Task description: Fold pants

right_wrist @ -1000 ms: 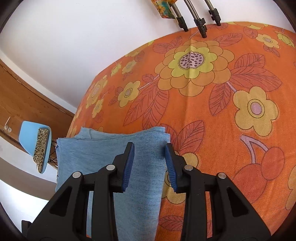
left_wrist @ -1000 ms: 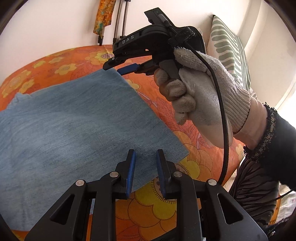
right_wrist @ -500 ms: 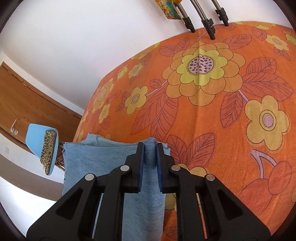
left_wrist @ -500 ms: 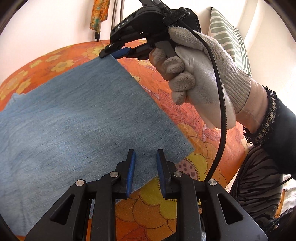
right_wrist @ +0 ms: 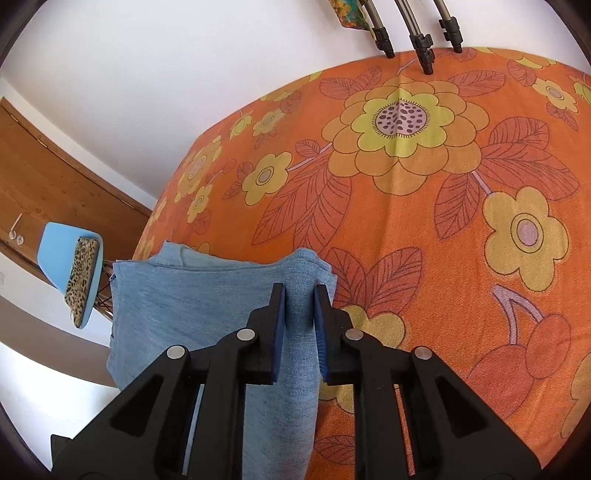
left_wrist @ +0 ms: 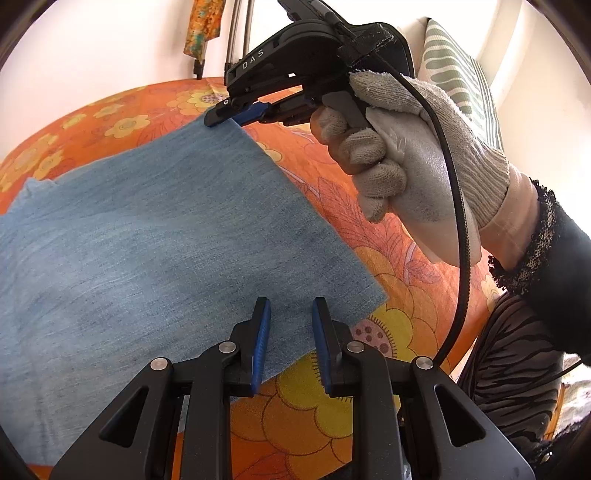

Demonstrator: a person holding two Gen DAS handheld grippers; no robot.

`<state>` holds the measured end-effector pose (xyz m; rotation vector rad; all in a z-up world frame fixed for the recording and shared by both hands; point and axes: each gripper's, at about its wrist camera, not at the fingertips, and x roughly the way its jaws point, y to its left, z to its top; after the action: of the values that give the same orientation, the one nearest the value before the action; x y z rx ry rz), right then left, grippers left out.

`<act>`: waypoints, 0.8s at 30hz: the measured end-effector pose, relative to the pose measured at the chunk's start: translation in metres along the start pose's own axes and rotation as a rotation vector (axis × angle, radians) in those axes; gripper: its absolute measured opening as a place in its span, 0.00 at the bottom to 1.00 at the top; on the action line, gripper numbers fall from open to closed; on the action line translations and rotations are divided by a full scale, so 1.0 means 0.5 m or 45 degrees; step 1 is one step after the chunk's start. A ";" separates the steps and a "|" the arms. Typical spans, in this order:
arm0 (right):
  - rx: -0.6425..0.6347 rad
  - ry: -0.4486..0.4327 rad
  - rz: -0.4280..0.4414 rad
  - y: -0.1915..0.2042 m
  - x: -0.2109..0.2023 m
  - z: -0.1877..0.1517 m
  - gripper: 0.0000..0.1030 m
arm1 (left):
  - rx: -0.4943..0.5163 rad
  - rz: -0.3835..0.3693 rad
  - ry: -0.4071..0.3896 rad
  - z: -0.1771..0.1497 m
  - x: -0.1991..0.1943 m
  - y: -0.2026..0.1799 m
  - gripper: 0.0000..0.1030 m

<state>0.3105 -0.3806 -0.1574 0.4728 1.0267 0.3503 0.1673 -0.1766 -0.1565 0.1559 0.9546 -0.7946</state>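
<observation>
The folded light-blue denim pants (left_wrist: 155, 236) lie on the orange flowered bedspread (left_wrist: 388, 295). My right gripper (right_wrist: 299, 295) is shut on the far corner of the pants (right_wrist: 207, 295) and lifts it off the bed; it also shows in the left wrist view (left_wrist: 236, 112), held by a gloved hand (left_wrist: 413, 155). My left gripper (left_wrist: 290, 314) is open, its fingers straddling the near edge of the pants close to the near corner, with cloth between the pads.
A striped green-and-white pillow (left_wrist: 458, 70) leans at the wall on the right. Tripod legs (right_wrist: 421, 33) stand at the far edge of the bedspread (right_wrist: 424, 184). A blue chair (right_wrist: 70, 266) with a leopard-print item stands beside the bed, before a wooden door (right_wrist: 48, 181).
My right gripper closed on the far corner of the pants and has raised it, pulling the cloth up. My left gripper stayed open at the near edge.
</observation>
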 end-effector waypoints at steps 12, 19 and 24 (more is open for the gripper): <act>-0.036 -0.016 -0.118 0.008 0.002 -0.003 0.13 | 0.016 0.016 0.006 0.001 -0.002 -0.010 0.21; -0.059 -0.067 -0.132 -0.003 -0.135 -0.050 0.17 | 0.078 0.021 -0.044 -0.010 -0.030 -0.040 0.47; -0.033 -0.139 -0.125 -0.030 -0.239 -0.086 0.36 | 0.189 0.051 -0.042 -0.005 -0.014 -0.097 0.48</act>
<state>0.2166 -0.4426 -0.0968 0.4122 0.9346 0.2476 0.1307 -0.2061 -0.1421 0.2890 0.8589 -0.8287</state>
